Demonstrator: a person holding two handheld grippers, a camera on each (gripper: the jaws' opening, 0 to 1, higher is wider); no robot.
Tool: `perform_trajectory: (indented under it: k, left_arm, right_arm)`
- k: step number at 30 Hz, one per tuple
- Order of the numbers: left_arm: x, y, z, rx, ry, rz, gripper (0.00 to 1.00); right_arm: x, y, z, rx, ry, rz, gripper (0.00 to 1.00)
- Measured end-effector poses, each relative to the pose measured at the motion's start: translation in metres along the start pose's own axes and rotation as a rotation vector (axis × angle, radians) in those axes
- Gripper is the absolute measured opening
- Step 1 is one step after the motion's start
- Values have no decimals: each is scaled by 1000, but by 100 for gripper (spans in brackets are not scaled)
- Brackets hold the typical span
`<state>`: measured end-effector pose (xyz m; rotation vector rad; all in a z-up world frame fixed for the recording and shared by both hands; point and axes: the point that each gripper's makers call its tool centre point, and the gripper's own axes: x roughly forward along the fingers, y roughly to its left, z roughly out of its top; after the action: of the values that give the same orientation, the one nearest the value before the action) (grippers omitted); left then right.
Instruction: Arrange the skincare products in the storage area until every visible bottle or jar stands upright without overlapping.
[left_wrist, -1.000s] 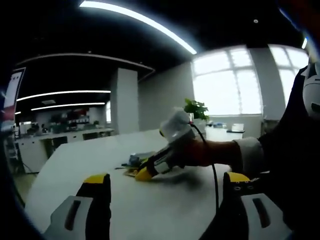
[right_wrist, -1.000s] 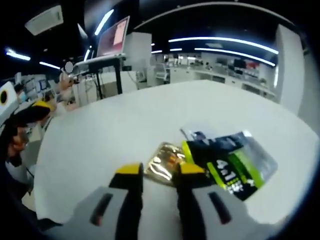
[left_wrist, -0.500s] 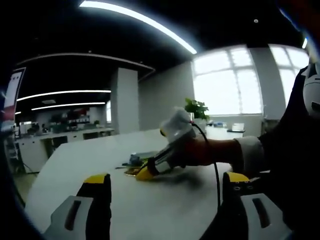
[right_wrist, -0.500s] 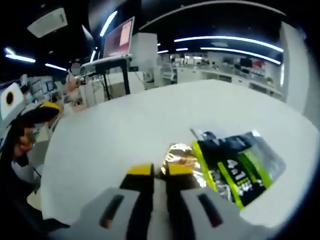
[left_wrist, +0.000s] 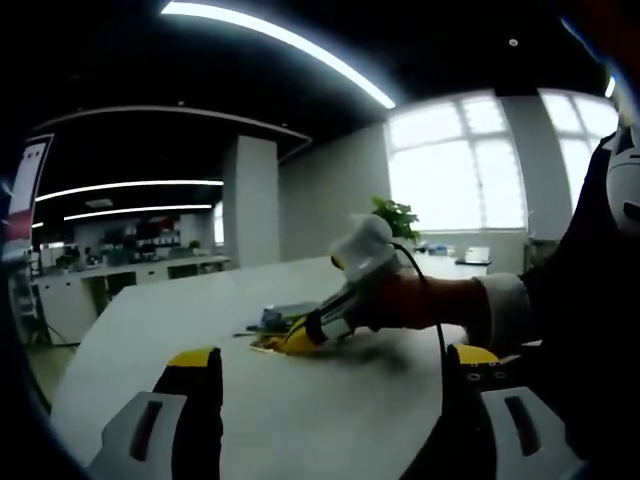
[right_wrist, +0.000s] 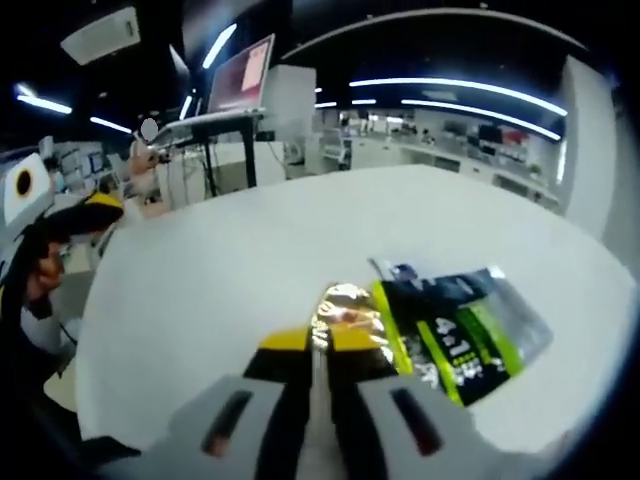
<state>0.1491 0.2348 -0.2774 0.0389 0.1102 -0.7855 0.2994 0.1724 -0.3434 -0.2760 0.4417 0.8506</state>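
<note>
The right tool (right_wrist: 320, 345) pinches a crinkled gold foil sachet (right_wrist: 345, 310) (glossy) beside a black-green pouch (right_wrist: 455, 335) near the counter (right_wrist: 230, 260) edge; broad bare surface lies beyond. The left tool (left_wrist: 330, 375) hangs open.

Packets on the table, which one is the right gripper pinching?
The gold packet. The right gripper has its jaws closed on that packet's near edge, while the black and green packet lies flat beside it, ungripped.

An open-plan office or lab. Long ceiling light strips (left_wrist: 280, 40) run above a big white table (right_wrist: 300, 250). Far benches (right_wrist: 440, 150), a monitor on a stand (right_wrist: 240, 80) and tall windows (left_wrist: 455, 165) surround it.
</note>
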Motion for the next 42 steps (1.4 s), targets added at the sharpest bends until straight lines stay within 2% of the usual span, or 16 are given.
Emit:
perform_trajectory:
  k: [7, 11, 20, 26, 34, 42]
  left_arm:
    - [1, -1, -1, 0, 2, -2, 94]
    - [2, -1, -2, 2, 7, -3, 93]
    - [-1, -1, -2, 0, 9, 7, 93]
    - [-2, 0, -2, -2, 8, 11, 93]
    - [-5, 2, 0, -3, 4, 17, 93]
    - [-7, 5, 1, -7, -2, 26, 93]
  right_arm:
    - [-1, -13, -3, 32, 22, -48, 25]
    - [-2, -19, -5, 33, 39, -69, 25]
    - [2, -28, -5, 88, 20, -64, 24]
    - [13, -23, 2, 114, 12, -35, 24]
    - [26, -11, 10, 96, 20, 1, 23]
    - [36, -3, 15, 67, 17, 13, 16]
